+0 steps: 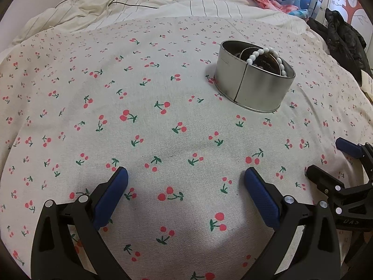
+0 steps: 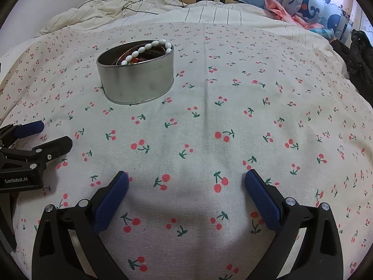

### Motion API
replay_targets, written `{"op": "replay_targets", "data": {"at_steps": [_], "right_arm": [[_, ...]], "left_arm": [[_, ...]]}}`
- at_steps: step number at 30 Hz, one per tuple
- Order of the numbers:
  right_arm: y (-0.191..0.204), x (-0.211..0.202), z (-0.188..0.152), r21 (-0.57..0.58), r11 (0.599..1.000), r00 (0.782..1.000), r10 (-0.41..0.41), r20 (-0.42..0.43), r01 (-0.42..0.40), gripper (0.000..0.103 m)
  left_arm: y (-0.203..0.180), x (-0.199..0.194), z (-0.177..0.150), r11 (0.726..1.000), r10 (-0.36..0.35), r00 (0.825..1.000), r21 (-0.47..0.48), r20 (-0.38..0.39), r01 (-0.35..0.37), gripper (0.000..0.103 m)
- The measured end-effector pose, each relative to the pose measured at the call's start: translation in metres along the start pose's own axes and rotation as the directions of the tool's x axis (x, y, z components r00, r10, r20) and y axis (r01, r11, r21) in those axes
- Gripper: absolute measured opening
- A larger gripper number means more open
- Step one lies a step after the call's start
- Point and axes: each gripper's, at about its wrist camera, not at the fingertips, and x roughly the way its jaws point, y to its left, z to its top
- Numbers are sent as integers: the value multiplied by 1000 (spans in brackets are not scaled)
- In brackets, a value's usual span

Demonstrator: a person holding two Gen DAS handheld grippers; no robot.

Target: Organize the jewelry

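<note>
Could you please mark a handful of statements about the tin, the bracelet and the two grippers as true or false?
1. The white bead bracelet lies flat on the cherry-print cloth. False: it sits in the round metal tin, with part of it draped over the rim.
2. The left gripper is open and holds nothing. True.
3. The right gripper is shut on the bracelet. False: it is open and empty, with only cloth between its fingers.
4. The tin stands upright with no lid on it. True.
5. A thin black cord lies on the striped bedding beyond the cloth. True.
</note>
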Motion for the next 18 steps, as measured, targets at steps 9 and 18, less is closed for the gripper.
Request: {"op": "replay_targets", "data": {"at_steps": [9,18], "right_arm": [[-1,0,-1,5,1000,1000,4,4,-4,96],[-2,1,-1,5,1000,1000,4,5,-4,96]], "left_arm": [[-1,2,0,1000,4,1000,3,-6,-4,96],[-2,3,0,1000,12,1000,9,-8,-12,96]]}}
